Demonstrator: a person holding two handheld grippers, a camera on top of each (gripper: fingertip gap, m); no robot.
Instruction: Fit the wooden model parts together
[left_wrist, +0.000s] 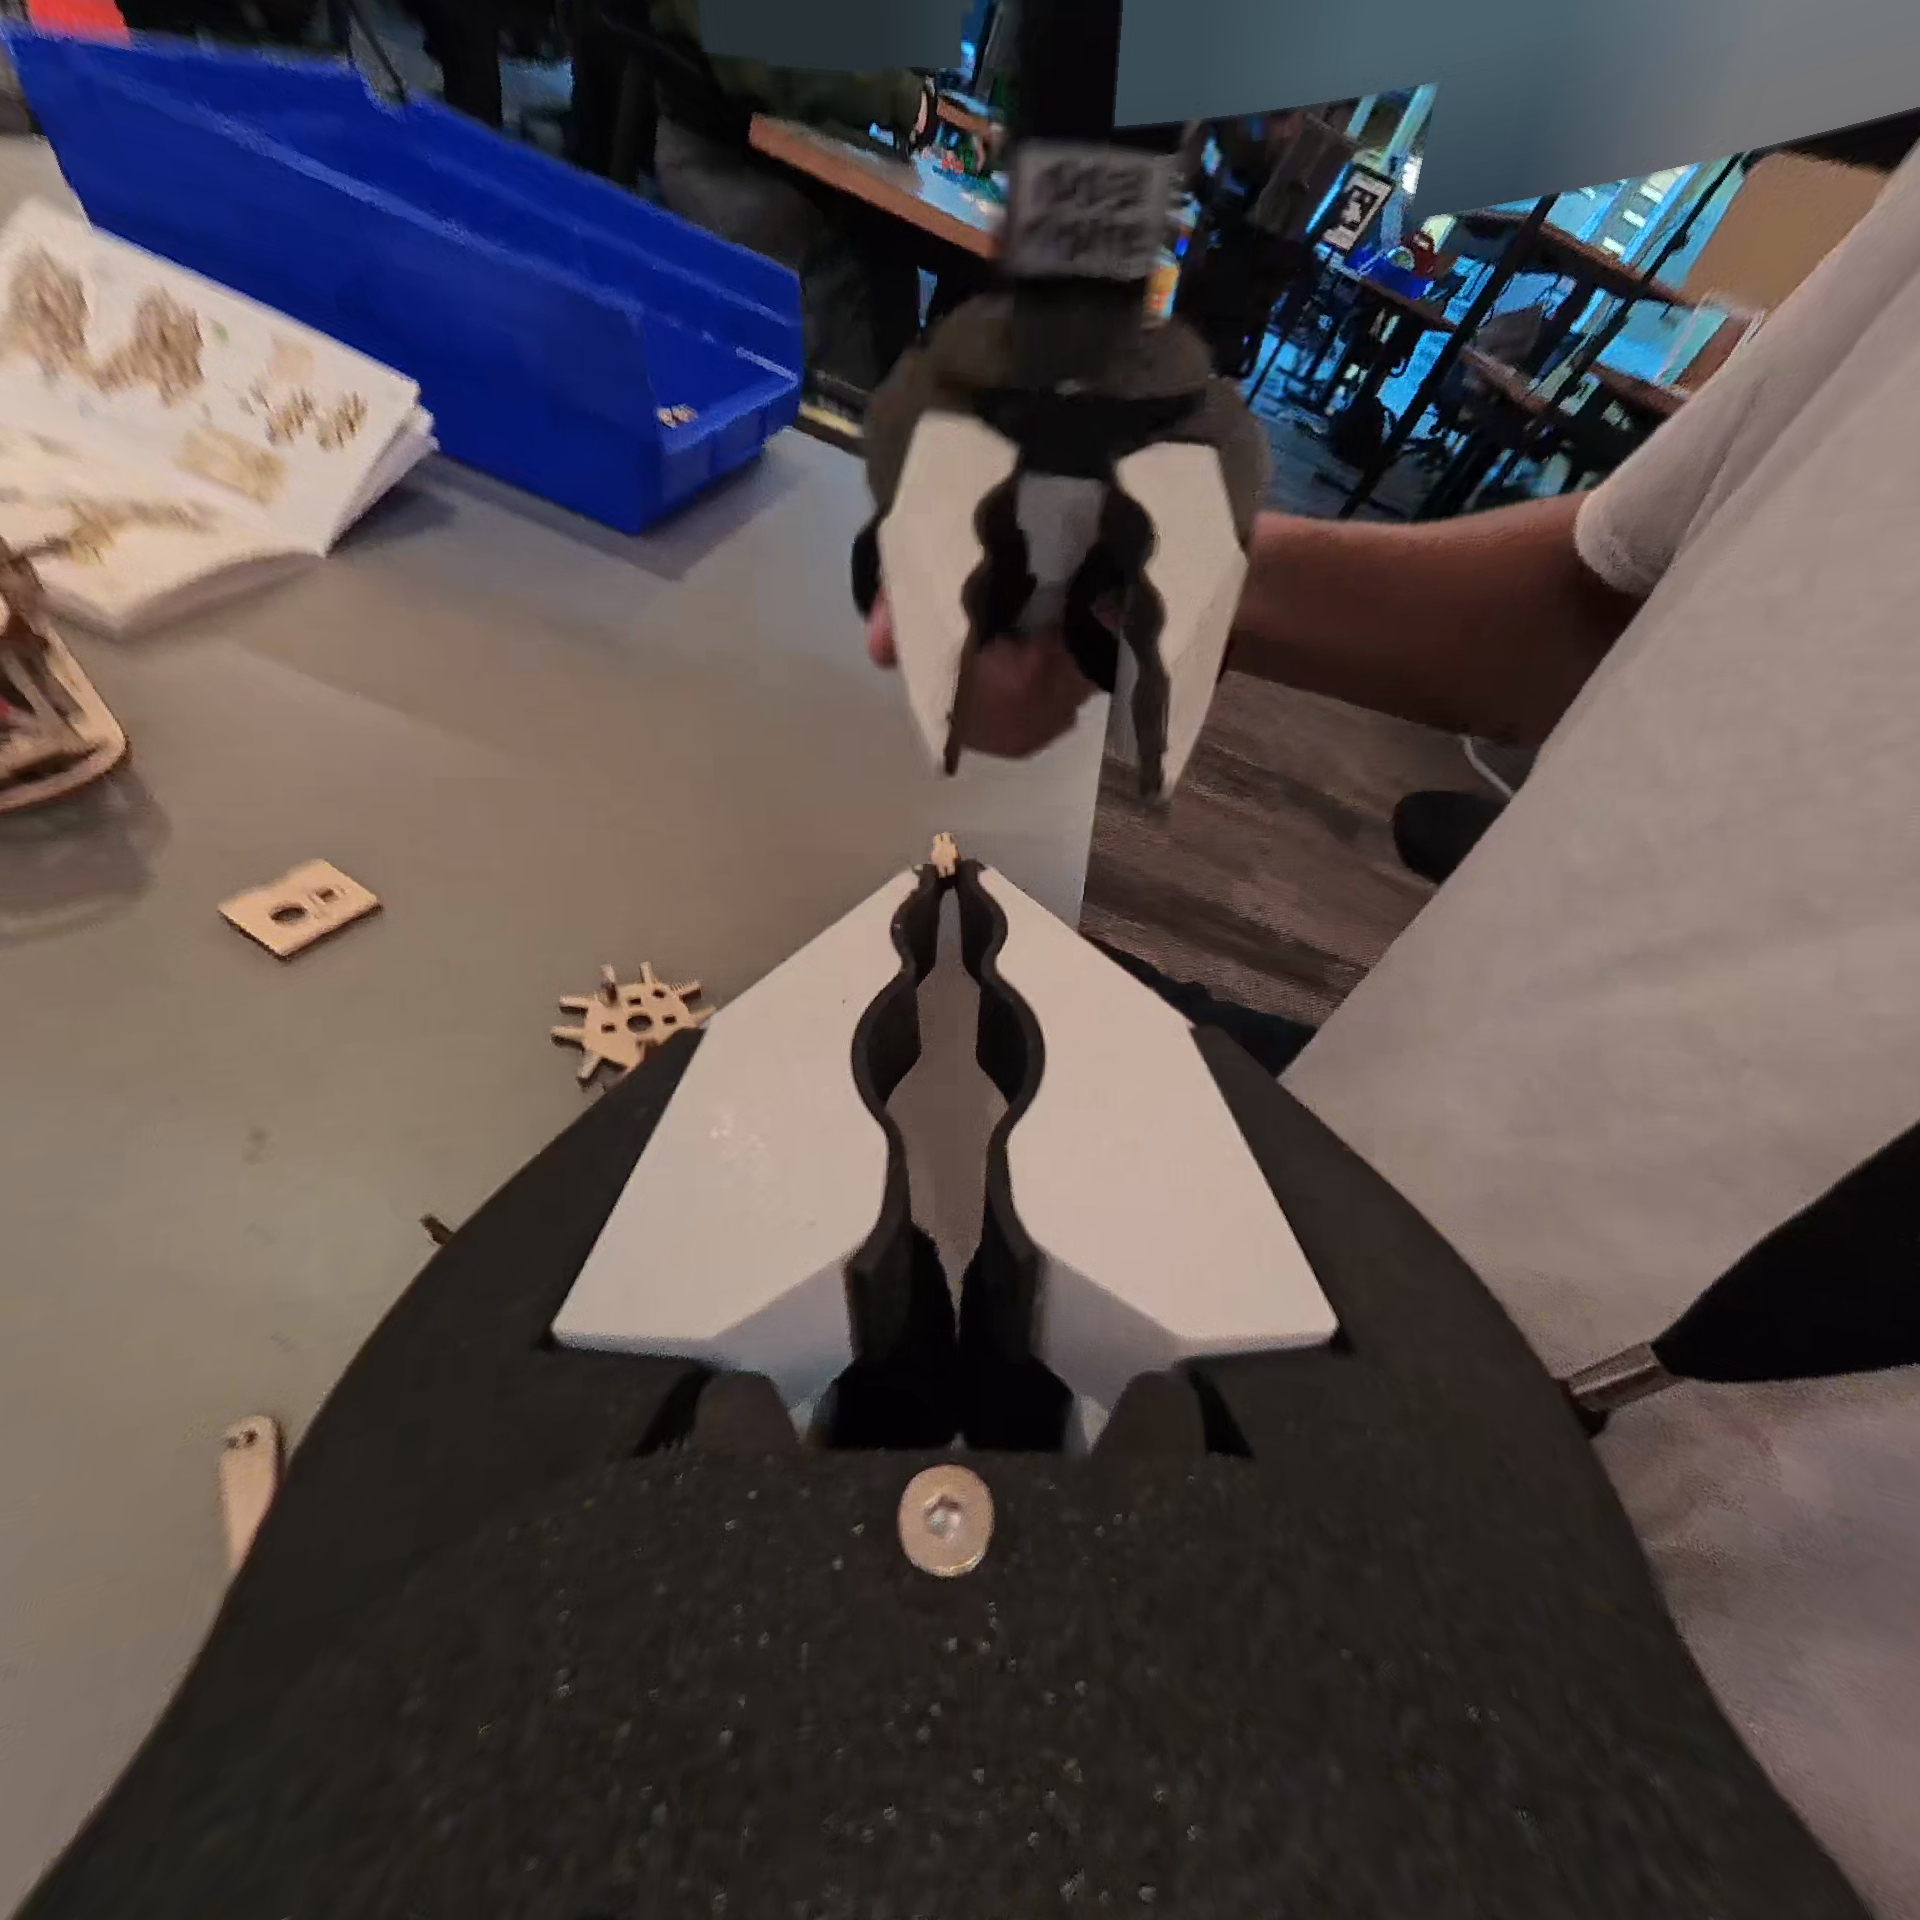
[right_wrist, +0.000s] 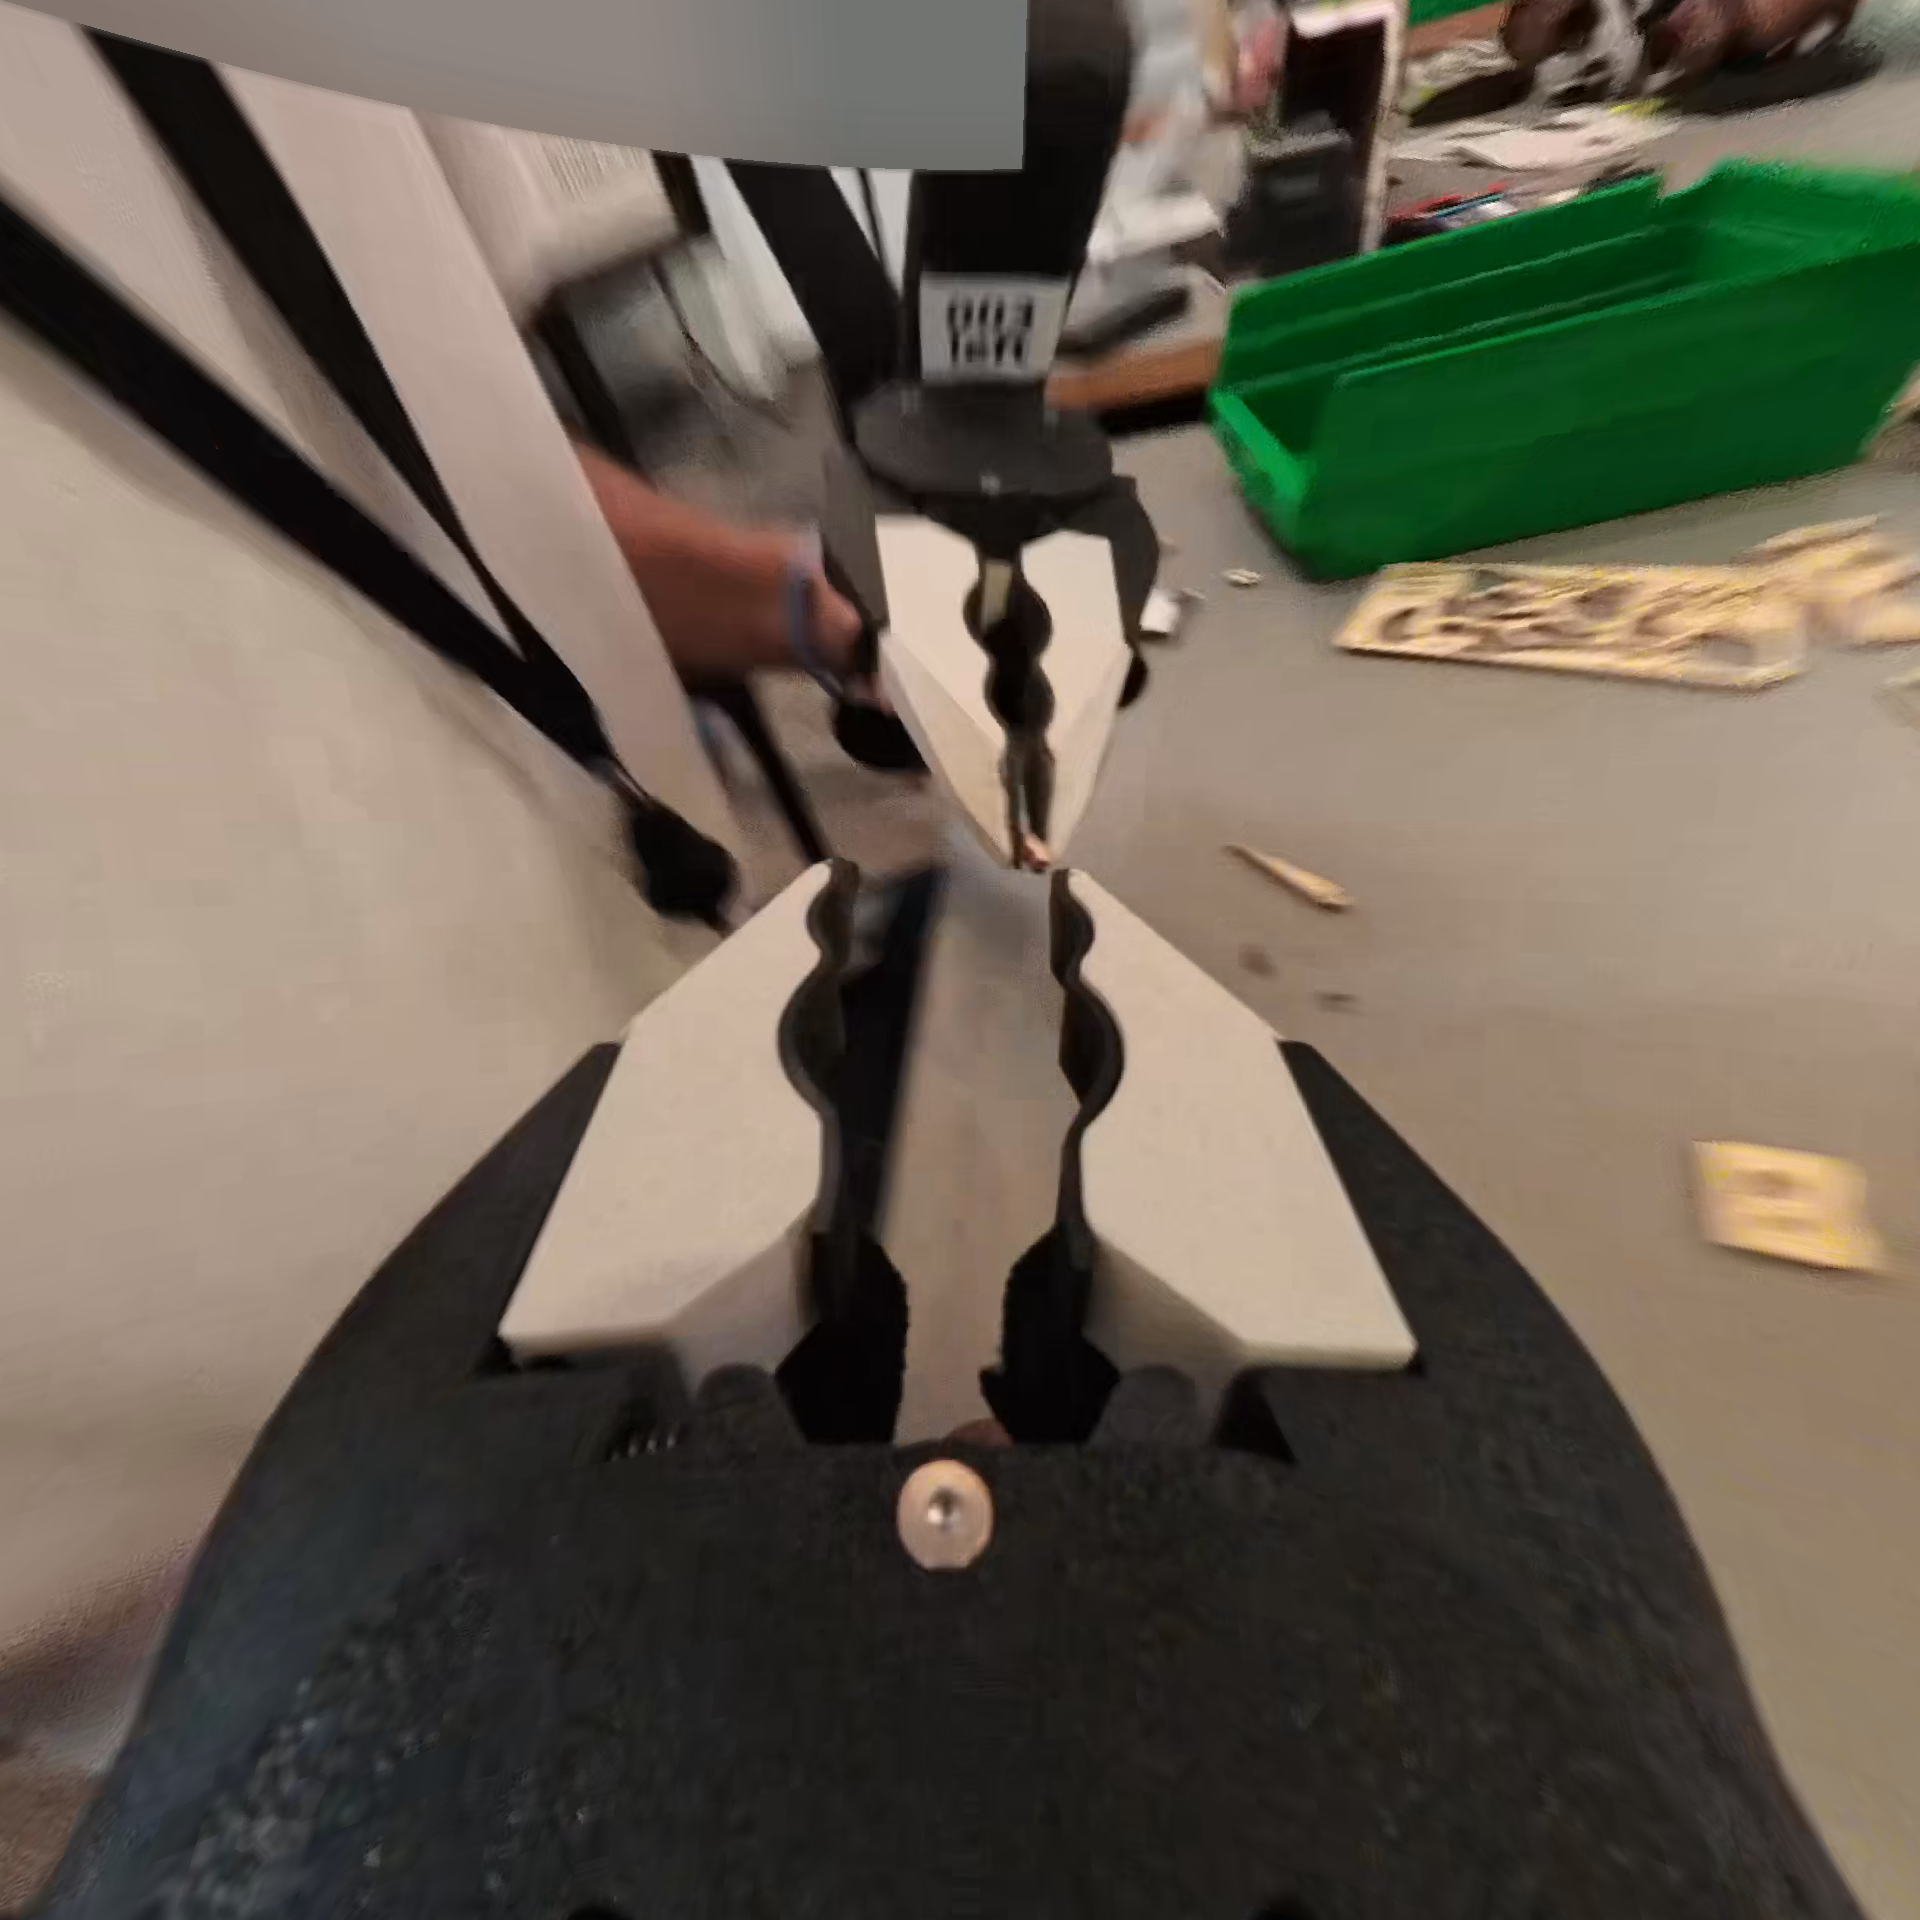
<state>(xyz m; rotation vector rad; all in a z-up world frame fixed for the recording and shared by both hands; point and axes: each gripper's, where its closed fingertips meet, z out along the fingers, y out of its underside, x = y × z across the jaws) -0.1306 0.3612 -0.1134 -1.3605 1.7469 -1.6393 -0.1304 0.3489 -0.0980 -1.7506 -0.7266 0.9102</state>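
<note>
Left wrist view: the left gripper (left_wrist: 943, 878) pinches a tiny wooden peg (left_wrist: 943, 854) at its fingertips, and the peg sticks straight out past them. The right gripper (left_wrist: 1049, 764) is right across from it, tips near but not touching, fingers spread and holding nothing. The peg points at that gap. The gear (left_wrist: 627, 1021) lies on the table (left_wrist: 520, 727), left of the left gripper.

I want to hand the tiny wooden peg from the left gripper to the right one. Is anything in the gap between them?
Nothing visible. The left gripper pinches the wooden peg at its fingertips, and the right gripper hangs open just beyond it, with only air between. The spiked wooden gear lies on the table off to the side.
</note>
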